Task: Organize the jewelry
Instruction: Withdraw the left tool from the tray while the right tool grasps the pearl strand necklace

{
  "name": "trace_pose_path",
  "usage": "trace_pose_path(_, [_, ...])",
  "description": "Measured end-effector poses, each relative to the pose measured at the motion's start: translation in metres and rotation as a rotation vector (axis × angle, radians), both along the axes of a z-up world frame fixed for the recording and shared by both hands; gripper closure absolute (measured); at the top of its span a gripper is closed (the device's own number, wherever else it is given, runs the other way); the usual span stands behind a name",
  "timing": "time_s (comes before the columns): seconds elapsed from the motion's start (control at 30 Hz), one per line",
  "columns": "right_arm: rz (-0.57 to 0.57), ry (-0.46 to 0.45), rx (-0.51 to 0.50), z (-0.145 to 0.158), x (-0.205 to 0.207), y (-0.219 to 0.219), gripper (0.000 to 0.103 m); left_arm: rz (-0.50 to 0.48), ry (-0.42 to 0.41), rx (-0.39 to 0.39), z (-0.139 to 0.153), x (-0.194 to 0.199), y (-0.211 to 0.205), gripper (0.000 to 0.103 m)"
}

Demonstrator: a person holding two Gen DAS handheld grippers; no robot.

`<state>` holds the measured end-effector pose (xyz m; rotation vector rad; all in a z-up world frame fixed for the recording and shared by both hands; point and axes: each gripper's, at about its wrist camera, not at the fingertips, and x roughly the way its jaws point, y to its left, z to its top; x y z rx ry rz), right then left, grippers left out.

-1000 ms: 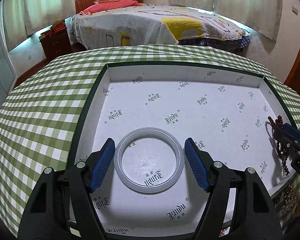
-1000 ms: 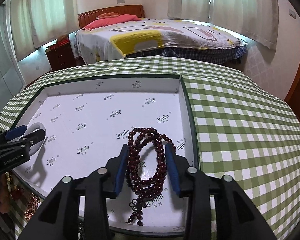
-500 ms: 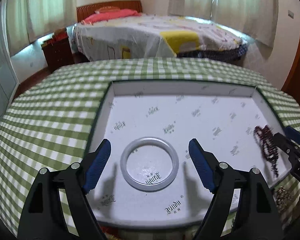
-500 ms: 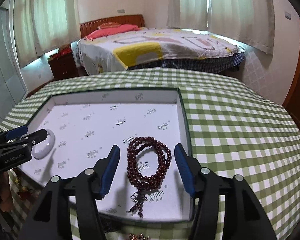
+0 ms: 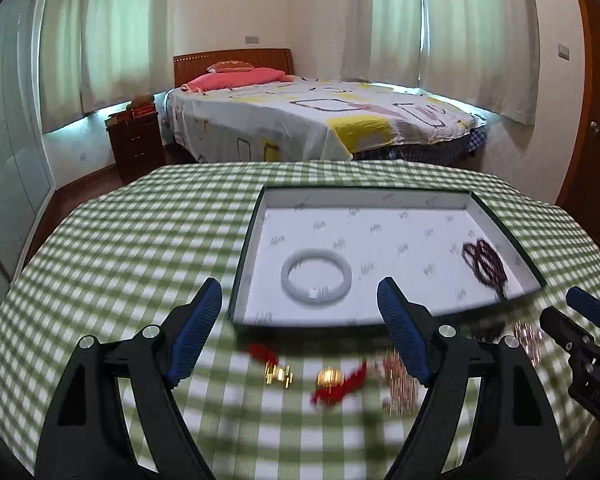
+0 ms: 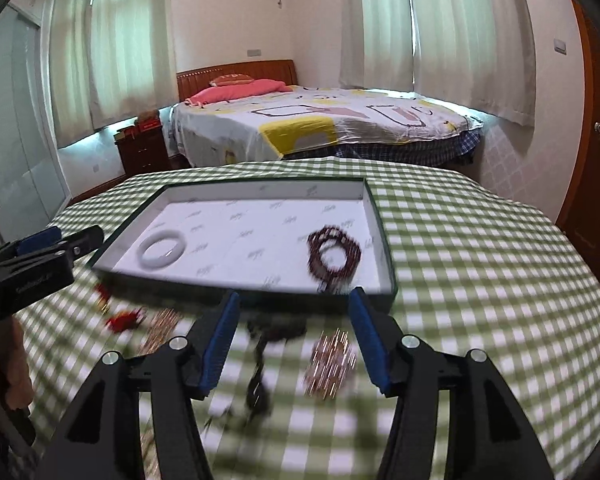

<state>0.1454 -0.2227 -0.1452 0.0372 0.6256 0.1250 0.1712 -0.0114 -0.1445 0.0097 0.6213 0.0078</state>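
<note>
A white-lined tray (image 5: 504,228) (image 6: 374,216) lies on the green checked table. In it lie a pale bangle (image 5: 316,275) (image 6: 163,249) at the left and a dark red bead bracelet (image 5: 485,262) (image 6: 334,255) at the right. My left gripper (image 5: 300,336) is open and empty, above loose jewelry in front of the tray: a gold and red piece (image 5: 334,384) and a gold chain (image 5: 398,380). My right gripper (image 6: 294,340) is open and empty, above a dark bead string (image 6: 260,364) and a rose-gold chain (image 6: 330,360).
The checked cloth (image 5: 140,248) covers the whole table. A bed (image 5: 312,120) and a wooden nightstand (image 5: 134,144) stand beyond the far edge. A wooden door (image 6: 596,160) is at the right. The other gripper shows at each view's side (image 5: 580,344) (image 6: 32,264).
Both grippers have pulled back and up out of the tray, leaving the bangle and the bead bracelet lying in it. The right gripper opened off the bracelet. Loose jewelry before the tray has come into view.
</note>
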Motion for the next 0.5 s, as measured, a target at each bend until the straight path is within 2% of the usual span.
trace_pose_path(0.27, [0.066,0.019,0.029,-0.017,-0.046,0.021,0.047,0.025,0.028,0.014,-0.014,-0.048,0.013,0.025])
trace_pose_path(0.5, [0.127,0.058,0.027,-0.036,-0.059,0.044,0.047,0.032,0.046,0.021,-0.023,-0.074,0.02,0.025])
